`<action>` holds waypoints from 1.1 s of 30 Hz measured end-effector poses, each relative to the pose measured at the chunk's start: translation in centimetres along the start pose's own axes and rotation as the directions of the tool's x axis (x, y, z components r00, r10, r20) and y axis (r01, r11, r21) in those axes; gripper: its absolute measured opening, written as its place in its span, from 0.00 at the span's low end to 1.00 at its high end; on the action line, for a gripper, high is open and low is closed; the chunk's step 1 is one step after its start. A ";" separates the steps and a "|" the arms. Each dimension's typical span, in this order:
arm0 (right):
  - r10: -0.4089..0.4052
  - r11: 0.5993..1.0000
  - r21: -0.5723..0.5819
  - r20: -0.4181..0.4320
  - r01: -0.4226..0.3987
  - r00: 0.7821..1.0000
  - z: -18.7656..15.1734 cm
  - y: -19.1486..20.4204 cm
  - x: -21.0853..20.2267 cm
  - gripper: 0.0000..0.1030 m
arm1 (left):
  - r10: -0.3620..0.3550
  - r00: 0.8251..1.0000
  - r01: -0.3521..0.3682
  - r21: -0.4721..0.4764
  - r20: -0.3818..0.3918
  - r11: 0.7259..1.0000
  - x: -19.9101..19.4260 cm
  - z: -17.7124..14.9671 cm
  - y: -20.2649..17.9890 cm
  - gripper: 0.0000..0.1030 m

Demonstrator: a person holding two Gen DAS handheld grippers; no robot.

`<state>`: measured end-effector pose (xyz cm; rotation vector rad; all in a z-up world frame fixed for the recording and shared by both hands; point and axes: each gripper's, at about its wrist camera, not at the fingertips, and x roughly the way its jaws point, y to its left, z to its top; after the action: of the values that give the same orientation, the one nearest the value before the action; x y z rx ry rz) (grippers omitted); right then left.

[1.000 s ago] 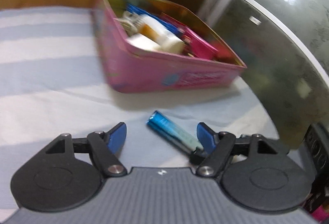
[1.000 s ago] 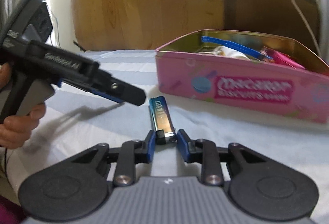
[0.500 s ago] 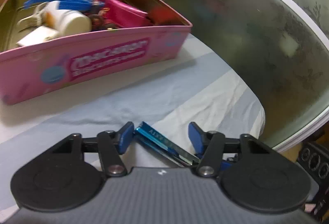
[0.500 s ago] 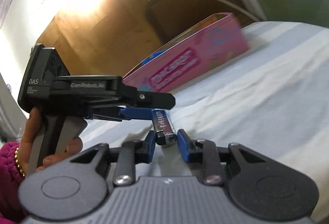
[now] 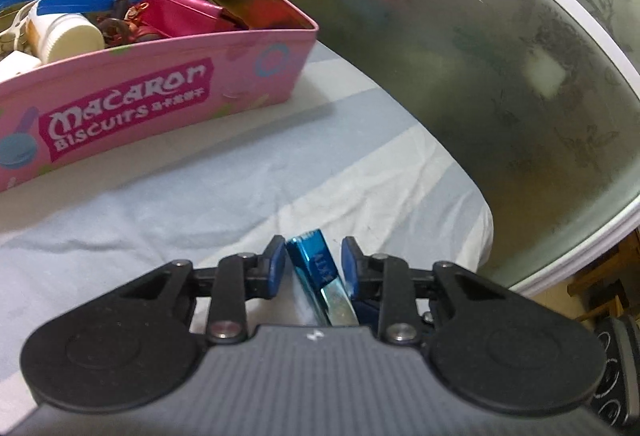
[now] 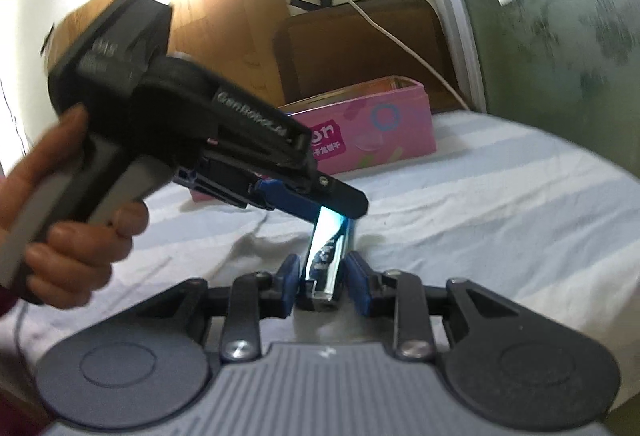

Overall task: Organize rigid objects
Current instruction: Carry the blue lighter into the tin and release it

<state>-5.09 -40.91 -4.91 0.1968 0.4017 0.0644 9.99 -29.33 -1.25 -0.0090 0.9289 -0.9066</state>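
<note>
Only the left wrist view shows inside the pink tin (image 5: 168,84); both hand-held grippers, left (image 5: 314,264) and right (image 6: 323,282), clamp one glossy blue lighter (image 6: 330,248)

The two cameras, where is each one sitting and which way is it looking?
Left wrist: sits on the left gripper, looking along its fingers at the blue lighter, the pink tin and the striped cloth.
Right wrist: sits on the right gripper, looking at the lighter, the left gripper and the hand holding it.
Shared: the lighter, the tin and the cloth.
</note>
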 end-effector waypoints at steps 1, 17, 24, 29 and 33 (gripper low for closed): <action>-0.001 1.000 -0.003 0.005 0.001 1.000 -0.1 0.0 0.0 0.28 | -0.006 1.000 0.006 -0.004 -0.003 1.000 0.0 -0.1 -0.1 0.32; 0.086 0.984 0.155 0.038 -0.091 0.996 -0.1 -2.7 -0.2 0.27 | -0.089 0.996 0.089 -0.023 -0.001 0.996 0.0 -0.2 -0.9 0.15; 0.135 0.985 0.093 0.113 -0.146 0.984 7.8 -2.5 2.2 0.24 | -0.055 0.981 0.046 0.053 0.184 0.998 -5.8 7.1 -1.0 0.14; 0.156 0.988 -0.015 0.147 -0.156 0.977 15.6 -0.5 7.9 0.23 | 0.067 0.953 -0.088 0.059 0.294 0.994 -7.6 13.3 1.6 0.14; 0.173 0.985 -0.009 0.053 -0.173 0.983 20.1 0.5 14.8 0.23 | 0.167 0.942 -0.174 -0.001 0.293 0.985 -6.2 17.0 6.0 0.14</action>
<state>16.43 -42.47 7.66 0.2288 0.3298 0.2305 24.07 -27.42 11.38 -0.0396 0.6319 -0.7316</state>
